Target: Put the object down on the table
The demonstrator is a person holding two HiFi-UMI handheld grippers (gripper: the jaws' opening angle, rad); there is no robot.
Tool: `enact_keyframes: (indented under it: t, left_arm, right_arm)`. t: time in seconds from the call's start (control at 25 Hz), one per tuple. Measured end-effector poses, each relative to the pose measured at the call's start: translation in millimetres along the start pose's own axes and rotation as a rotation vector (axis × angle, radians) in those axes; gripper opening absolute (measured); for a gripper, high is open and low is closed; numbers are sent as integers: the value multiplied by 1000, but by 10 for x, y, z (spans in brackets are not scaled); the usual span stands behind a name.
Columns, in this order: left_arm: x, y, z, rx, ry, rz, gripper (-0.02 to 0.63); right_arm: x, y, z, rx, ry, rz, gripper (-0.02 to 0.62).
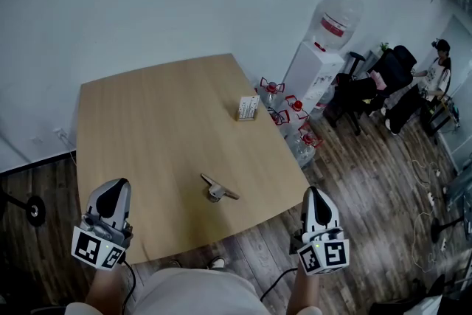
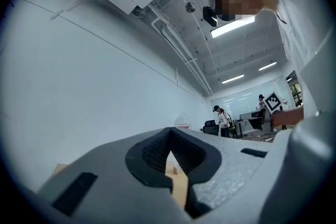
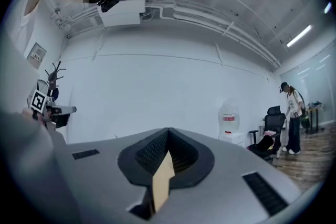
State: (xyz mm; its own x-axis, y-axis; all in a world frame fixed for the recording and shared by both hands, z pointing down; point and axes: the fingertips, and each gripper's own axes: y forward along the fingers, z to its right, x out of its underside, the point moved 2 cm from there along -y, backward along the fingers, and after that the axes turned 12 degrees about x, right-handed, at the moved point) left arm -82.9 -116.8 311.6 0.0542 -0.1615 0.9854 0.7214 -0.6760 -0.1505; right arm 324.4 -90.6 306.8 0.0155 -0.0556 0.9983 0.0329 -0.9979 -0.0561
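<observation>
A small grey-and-brown object (image 1: 218, 190) lies on the light wooden table (image 1: 147, 129), near its front edge, with nothing touching it. My left gripper (image 1: 114, 188) hovers at the table's near-left corner, and its jaws meet at the tips with nothing between them (image 2: 169, 131). My right gripper (image 1: 313, 194) hangs just off the table's near-right edge, above the floor. It is also shut and empty (image 3: 168, 131). Both grippers point forward at about the level of the far wall. Only a sliver of the tabletop shows through each pair of jaws.
A small white box (image 1: 248, 108) stands on the far right part of the table. Beyond the table's right edge are several water bottles (image 1: 284, 111) on the floor and a water dispenser (image 1: 317, 63). A person (image 1: 436, 74) stands by office chairs at far right.
</observation>
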Motion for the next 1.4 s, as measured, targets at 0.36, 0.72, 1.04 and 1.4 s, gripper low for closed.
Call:
enact_keyframes:
  t: [0.36,0.72,1.04,1.4]
  left_arm:
    - [-44,-107,128,-33,-31,15,6]
    - [-93,-43,187,-7,-16,34,6]
    - [-115,-172,244,14,-25,29,6]
    - [-142,-517,218,19,-15,27,6]
  right_arm:
    - [-56,-377,273,107,-21,-6,-3]
    - [-30,-530,246,121,-28,-12,-3]
    - [-47,-625,111,115,-24,-24,-3]
    - [-40,-797,-255,96,-27,-35,-3]
